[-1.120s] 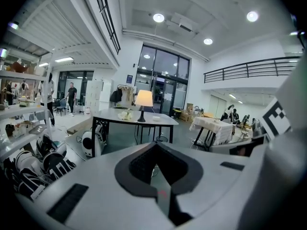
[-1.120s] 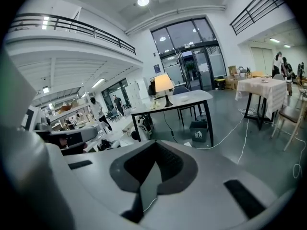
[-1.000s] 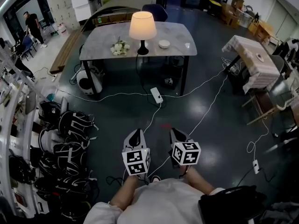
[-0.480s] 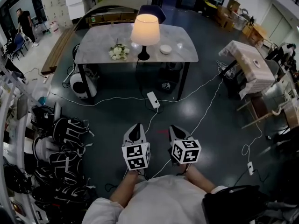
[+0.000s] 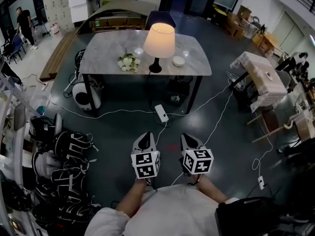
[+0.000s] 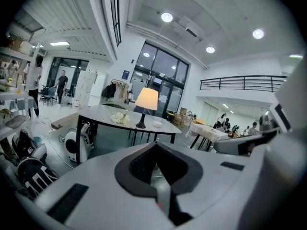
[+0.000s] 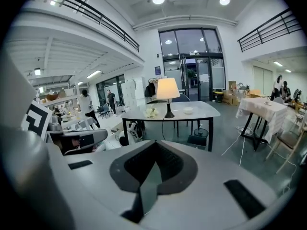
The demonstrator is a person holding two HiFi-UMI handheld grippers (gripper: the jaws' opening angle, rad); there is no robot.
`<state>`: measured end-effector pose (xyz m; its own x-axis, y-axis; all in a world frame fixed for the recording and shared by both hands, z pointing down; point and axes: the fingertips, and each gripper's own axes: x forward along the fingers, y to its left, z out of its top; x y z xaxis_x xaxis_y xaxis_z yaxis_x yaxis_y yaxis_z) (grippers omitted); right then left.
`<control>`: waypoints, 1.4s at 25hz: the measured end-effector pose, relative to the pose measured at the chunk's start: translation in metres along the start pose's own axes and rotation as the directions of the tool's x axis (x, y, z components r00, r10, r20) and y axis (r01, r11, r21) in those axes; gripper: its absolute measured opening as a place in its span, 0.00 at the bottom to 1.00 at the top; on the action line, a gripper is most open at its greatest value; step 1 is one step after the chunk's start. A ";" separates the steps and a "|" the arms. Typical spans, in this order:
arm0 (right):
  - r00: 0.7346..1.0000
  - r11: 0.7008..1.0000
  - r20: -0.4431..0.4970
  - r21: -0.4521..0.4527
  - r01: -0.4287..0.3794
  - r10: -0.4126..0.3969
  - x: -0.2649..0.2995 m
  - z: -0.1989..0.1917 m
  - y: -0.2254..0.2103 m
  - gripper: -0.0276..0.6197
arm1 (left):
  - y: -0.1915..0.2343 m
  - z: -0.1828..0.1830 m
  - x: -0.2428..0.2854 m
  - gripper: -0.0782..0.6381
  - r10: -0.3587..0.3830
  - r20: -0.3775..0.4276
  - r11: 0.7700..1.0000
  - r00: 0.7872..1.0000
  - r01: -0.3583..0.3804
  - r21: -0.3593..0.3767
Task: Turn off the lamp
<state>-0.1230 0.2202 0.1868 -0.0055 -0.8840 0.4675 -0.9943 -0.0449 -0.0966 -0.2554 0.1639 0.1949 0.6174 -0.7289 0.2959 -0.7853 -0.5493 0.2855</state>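
Two grippers are held out low in front of the person, side by side above the dark floor: the left gripper point(image 5: 143, 137) and the right gripper point(image 5: 189, 138), each with its marker cube nearest the body. Both point toward the grey tabletop point(image 5: 103, 53) across the room and are well apart from it. The left gripper's jaws are pressed together with nothing between them. The right gripper's jaws are likewise closed on nothing.

The lamp point(image 5: 159, 40) stands upright near the middle of the tabletop, its cream shade glowing and its dark base resting on the surface. Just to its left lies a small bunch of white flowers point(image 5: 128, 62), and just to its right sits a small white bowl point(image 5: 178, 61). A dark cord hangs from the tabletop's near edge below the lamp.

On the floor between the table and the grippers lies a white power strip point(image 5: 161, 113), with pale cables trailing off to either side. A round white machine point(image 5: 81, 93) sits under the table's left end. Black-and-white backpacks point(image 5: 69, 149) are heaped along the left side of the floor. A cloth-covered table point(image 5: 258, 68) stands off to the right. A person point(image 5: 23, 19) stands at the far left.
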 end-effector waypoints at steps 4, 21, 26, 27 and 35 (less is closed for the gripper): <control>1.000 1.000 0.007 0.000 0.019 -0.019 0.018 0.001 0.001 0.04 | 0.010 0.007 0.014 0.10 -0.016 -0.003 1.000 1.000 0.016 0.027; 0.998 0.990 -0.017 0.125 0.062 -0.061 0.079 0.001 -0.051 0.04 | 0.012 0.010 0.079 0.10 -0.042 -0.105 0.990 0.994 0.055 0.126; 0.998 0.986 0.012 0.159 0.059 -0.062 0.114 0.027 -0.070 0.04 | 0.021 0.033 0.108 0.10 -0.017 -0.074 0.985 0.997 0.029 0.168; 0.998 0.985 0.015 0.164 0.055 -0.058 0.122 0.031 -0.074 0.04 | 0.023 0.036 0.116 0.10 -0.010 -0.074 0.985 0.997 0.023 0.173; 1.000 0.981 -0.002 0.195 0.016 -0.016 0.185 0.057 -0.113 0.04 | 0.028 0.047 0.186 0.10 0.034 -0.118 0.986 0.992 -0.015 0.164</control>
<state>-0.0051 0.0350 0.2342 0.0102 -0.8822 0.4708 -0.9546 -0.1488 -0.2582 -0.1647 -0.0067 0.2153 0.5912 -0.6941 0.4108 -0.7911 -0.5983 0.1275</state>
